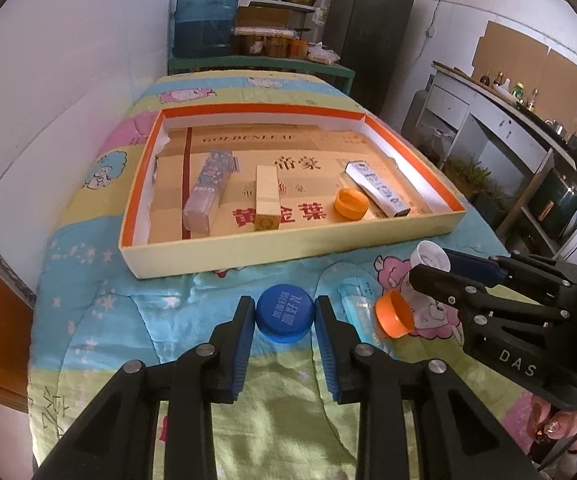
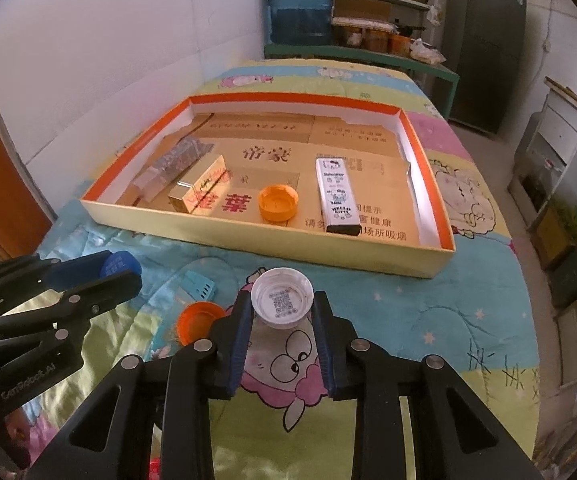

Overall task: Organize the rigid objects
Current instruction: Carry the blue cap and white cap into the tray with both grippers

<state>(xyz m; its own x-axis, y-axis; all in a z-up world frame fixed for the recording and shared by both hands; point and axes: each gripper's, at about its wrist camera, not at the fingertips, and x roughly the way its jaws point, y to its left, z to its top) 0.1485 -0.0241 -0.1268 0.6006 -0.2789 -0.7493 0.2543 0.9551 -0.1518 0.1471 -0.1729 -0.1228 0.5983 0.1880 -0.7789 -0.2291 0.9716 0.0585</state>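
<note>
My left gripper (image 1: 285,314) is shut on a blue bottle cap (image 1: 284,311), its pads against both sides of the cap, just above the quilt. My right gripper (image 2: 281,305) is shut on a white cap (image 2: 281,298) with a QR code inside; it also shows in the left wrist view (image 1: 430,257). An orange cap (image 1: 394,314) lies on its side on the quilt between the two grippers. The shallow orange-rimmed box (image 1: 224,258) holds a clear patterned box (image 1: 208,192), a gold box (image 1: 267,196), another orange cap (image 1: 351,204) and a white Hello Kitty box (image 2: 337,194).
A small light-blue packet (image 2: 200,285) lies on the quilt near the orange cap. The white wall runs along the left. Shelves with a blue water jug (image 1: 204,16) and a dark fridge (image 1: 368,28) stand behind the table. A counter (image 1: 500,120) is on the right.
</note>
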